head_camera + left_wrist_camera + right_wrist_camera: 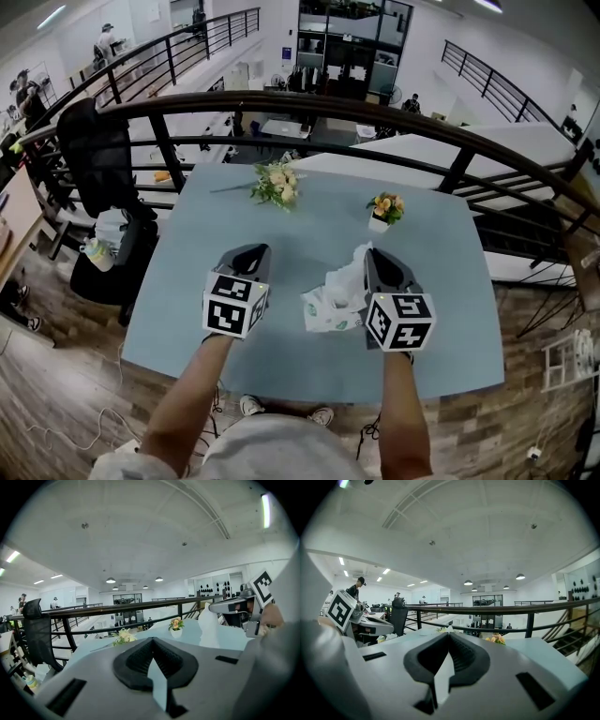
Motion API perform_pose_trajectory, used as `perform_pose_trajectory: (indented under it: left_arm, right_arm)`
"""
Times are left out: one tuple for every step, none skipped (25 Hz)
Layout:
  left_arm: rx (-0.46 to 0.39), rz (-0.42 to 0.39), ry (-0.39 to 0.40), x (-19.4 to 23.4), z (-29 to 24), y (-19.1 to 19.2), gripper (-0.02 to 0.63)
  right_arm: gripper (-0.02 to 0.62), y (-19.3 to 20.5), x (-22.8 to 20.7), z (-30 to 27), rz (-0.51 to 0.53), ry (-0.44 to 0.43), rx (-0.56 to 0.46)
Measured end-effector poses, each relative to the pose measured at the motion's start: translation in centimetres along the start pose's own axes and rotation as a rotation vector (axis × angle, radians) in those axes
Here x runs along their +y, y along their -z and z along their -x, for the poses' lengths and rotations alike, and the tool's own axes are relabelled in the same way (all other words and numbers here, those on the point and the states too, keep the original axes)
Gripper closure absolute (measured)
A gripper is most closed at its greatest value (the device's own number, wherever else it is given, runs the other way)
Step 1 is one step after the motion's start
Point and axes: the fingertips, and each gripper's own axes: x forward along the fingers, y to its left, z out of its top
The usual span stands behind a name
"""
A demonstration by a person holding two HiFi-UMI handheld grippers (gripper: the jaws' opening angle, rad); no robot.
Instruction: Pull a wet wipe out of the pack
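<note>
Wipe (349, 279) is pinched by the right gripper (371, 254) and judged only partly drawn from the pack (324, 319) on the near table (450, 281), while the left gripper (257, 249) is held closed, empty, at left.

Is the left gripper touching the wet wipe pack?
Apart. The head view shows bare table between the left gripper and the wet wipe pack.

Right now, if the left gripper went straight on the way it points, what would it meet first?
Probably the blue table, since the left gripper tips slightly down; skimming above it, the bouquet comes next. Depth is unclear.
</note>
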Motion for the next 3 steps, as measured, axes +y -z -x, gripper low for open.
perform_pose_trajectory:
  left_arm:
    - [-0.001,0.000,0.000,-0.03,0.06,-0.02,0.611]
    - [-0.001,0.000,-0.001,-0.05,0.12,-0.04,0.611]
    - [-0.002,0.000,-0.001,-0.08,0.18,-0.05,0.611]
  right_arm:
    - [0.586,0.00,0.03,0.04,0.000,-0.001,0.000]
    - [0.586,0.00,0.07,0.08,0.000,-0.002,0.001]
    - [0.586,0.00,0.11,0.12,0.001,-0.003,0.001]
